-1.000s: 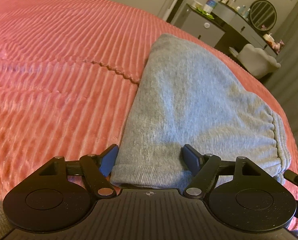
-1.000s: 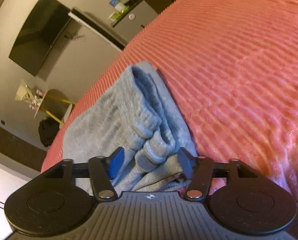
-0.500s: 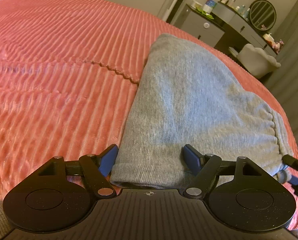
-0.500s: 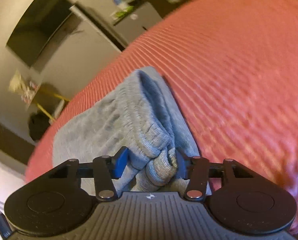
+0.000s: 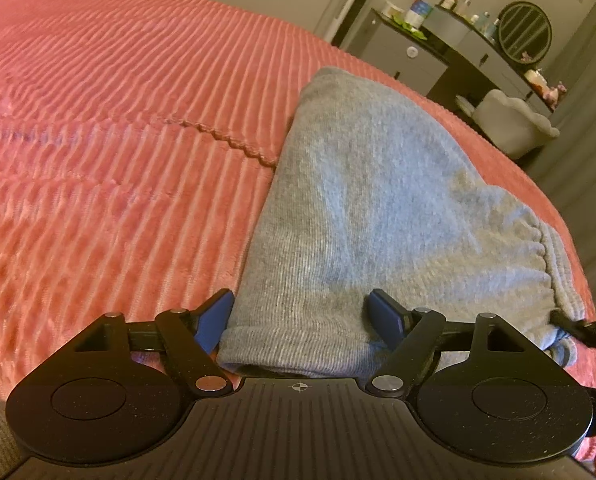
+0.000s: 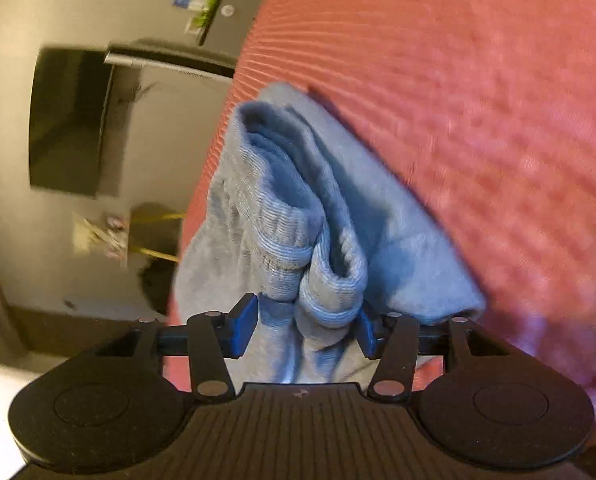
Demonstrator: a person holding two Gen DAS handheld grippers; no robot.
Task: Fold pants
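Note:
Grey pants (image 5: 378, 208) lie folded on a pink ribbed bedspread (image 5: 117, 140). My left gripper (image 5: 302, 316) is open, its blue fingers either side of the folded hem edge nearest me. My right gripper (image 6: 306, 320) is shut on the bunched elastic waistband of the pants (image 6: 293, 240) and holds it raised off the bed. The tip of the right gripper shows at the right edge of the left wrist view (image 5: 578, 328), at the waistband corner.
A dark dresser (image 5: 438, 40) with bottles and a round mirror stands beyond the bed, with a pale chair (image 5: 510, 124) beside it. In the right wrist view a wall-mounted TV (image 6: 69, 120) and a grey cabinet (image 6: 229, 12) stand past the bed edge.
My right gripper has closed on the waistband, lifted and rolled, bunching the fabric. My left gripper has stayed in place and open around the hem.

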